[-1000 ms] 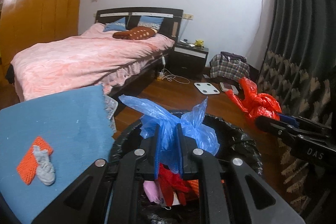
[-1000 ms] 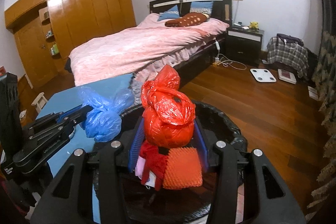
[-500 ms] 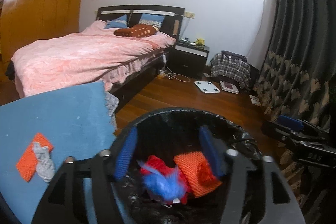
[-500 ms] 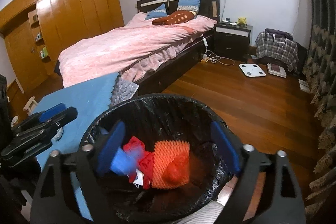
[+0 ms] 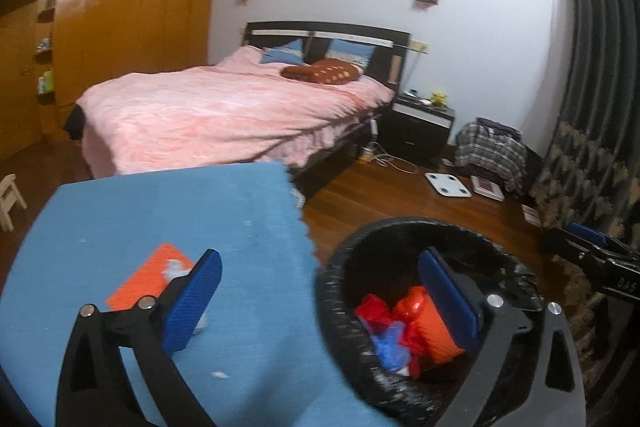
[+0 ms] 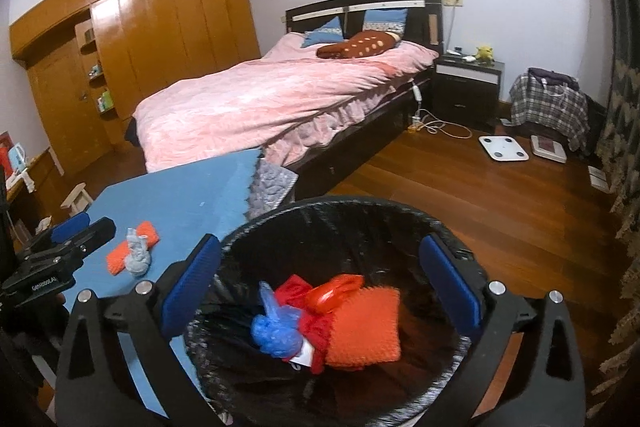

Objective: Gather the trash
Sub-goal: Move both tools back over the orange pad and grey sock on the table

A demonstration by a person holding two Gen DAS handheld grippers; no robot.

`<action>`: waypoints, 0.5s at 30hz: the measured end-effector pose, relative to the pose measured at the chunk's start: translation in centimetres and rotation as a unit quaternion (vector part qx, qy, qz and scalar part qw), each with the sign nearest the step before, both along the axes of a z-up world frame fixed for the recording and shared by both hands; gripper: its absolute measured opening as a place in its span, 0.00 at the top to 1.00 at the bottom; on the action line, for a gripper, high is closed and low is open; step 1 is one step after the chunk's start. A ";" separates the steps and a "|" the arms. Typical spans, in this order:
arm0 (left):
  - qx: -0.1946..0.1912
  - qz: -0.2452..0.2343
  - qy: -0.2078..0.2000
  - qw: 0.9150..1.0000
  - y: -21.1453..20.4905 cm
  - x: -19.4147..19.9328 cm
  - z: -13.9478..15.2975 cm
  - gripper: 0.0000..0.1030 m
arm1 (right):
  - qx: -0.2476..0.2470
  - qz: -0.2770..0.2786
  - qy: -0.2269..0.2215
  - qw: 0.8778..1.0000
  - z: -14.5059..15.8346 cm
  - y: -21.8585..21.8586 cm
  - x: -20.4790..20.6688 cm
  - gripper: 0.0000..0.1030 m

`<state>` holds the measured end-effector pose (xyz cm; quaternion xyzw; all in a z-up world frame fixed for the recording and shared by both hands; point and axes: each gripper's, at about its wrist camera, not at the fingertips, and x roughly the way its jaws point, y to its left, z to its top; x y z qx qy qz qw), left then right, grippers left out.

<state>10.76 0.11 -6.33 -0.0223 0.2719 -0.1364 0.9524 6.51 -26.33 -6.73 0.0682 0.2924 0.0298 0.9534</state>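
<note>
- Bin (image 6: 448,243): round, lined with a black bag, standing on the wood floor (image 6: 500,203) just beside the blue mat (image 6: 176,195).
- Bin contents: a blue bag (image 6: 276,327), a red bag (image 6: 332,291) and an orange mesh pad (image 6: 368,323) lie together at the bottom, touching one another.
- Left gripper (image 5: 320,303): jaws opening, nearly at full spread, nothing between the pads. One finger sits over the mat, the other over the bin's mouth, so the bin rim (image 5: 332,267) falls between them in that view.
- Right gripper (image 6: 320,279): jaws opening, nearly at full spread, nothing held. Both fingers frame the bin's mouth from above; the dropped bags lie below, apart from the pads.
- Loose trash: a second orange pad (image 6: 120,259) lies flat on the mat with a grey wad (image 6: 138,255) resting on top of it. In the left wrist view the left gripper's finger partly hides both.
- Mat edge: jagged, with a grey quilted sheet (image 6: 272,183) protruding beneath it next to the bin.
- Bed (image 6: 280,99): pink cover, blue pillows and a brown dotted cushion, behind the mat.
- Nightstand (image 6: 468,87): beside the bed's head; a cable and power strip (image 6: 428,123) lie on the floor before it.
- Scale (image 6: 504,147): white, on the open floor, well apart from the bin.
- Plaid bag (image 6: 548,103): against the wall near the dark curtain (image 5: 592,107).
- Wardrobe (image 6: 160,39): wooden, along the far wall.
</note>
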 end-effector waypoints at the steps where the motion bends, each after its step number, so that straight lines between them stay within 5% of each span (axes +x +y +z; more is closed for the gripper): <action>1: 0.001 0.009 -0.001 1.000 0.9 -0.1 0.1 0.06 | 0.000 0.005 0.000 1.000 0.1 0.5 0.2 0.06; 15: 0.014 0.101 -0.005 0.995 9.8 -1.2 0.0 0.06 | 0.001 0.096 -0.006 0.995 1.0 9.8 3.6 0.05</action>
